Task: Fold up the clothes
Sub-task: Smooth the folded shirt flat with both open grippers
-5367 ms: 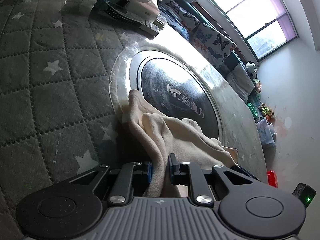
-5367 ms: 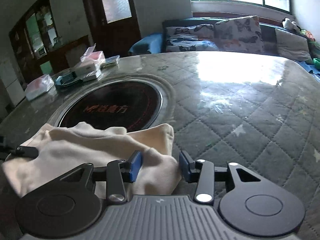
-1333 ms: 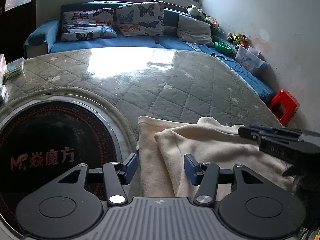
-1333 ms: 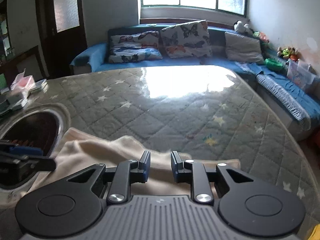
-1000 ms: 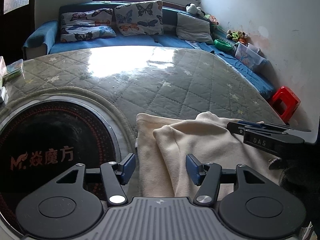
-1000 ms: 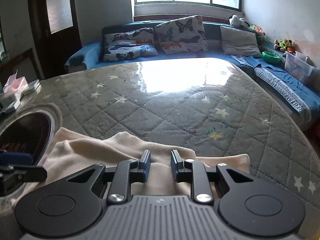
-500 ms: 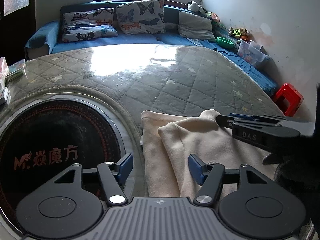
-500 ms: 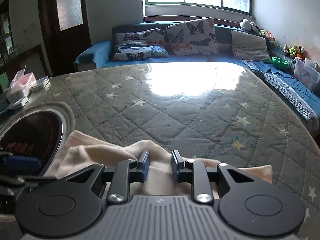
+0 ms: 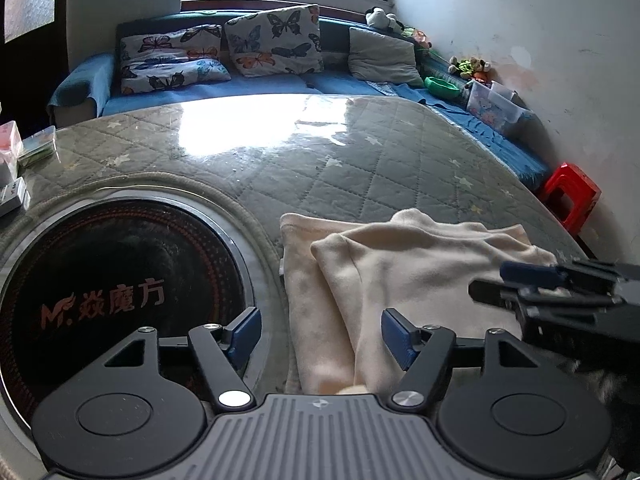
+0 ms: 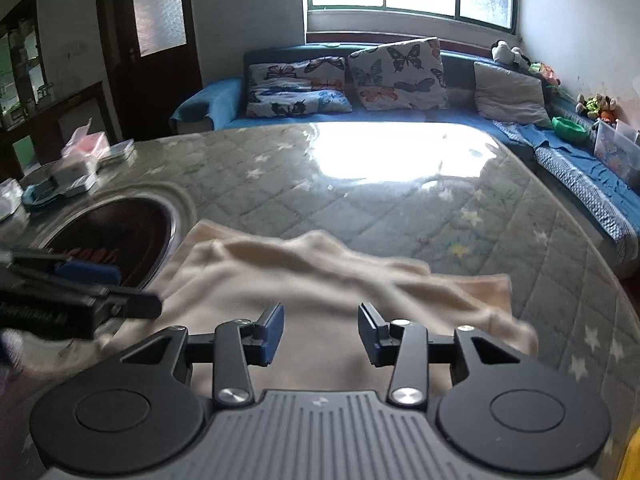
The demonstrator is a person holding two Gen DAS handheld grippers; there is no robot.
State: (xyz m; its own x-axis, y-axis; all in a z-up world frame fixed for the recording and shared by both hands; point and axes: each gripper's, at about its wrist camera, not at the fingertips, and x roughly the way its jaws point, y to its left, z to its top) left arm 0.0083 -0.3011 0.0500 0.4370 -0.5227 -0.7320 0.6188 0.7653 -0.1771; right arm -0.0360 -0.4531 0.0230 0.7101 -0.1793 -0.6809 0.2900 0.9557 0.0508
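- The table (image 9: 360,168) is a big round one under a grey quilted cover with stars, glossy where the window glares off it; a blue sofa (image 10: 224,108) with butterfly cushions runs behind it
- A dark round hotplate (image 9: 120,272) with orange lettering is sunk into the table, its metal rim just beside the garment's left edge in the left wrist view
- The cream garment (image 9: 400,272) lies on the table between the hotplate and the table's near right edge, with an upper layer doubled over a lower one and its far edge rumpled into ridges rather than flat
- The left gripper (image 9: 320,332) hangs over the garment's left part, its fingers spread wide and opening further; cloth lies below the gap but neither blue pad presses on it
- The right gripper (image 10: 320,334) sits over the middle of the garment, its fingers at a moderate gap and opening, with nothing pinched between them
- Risk, as I judge it: with both grips let go, the raised ridges may slump and leave the fold crooked, so the next fold would start from uneven edges
- The left edge is close enough to the hotplate rim that a sideways tug could drag cloth over it
- The two grippers are near each other, so a careless reach could knock them together or snag the loose upper layer
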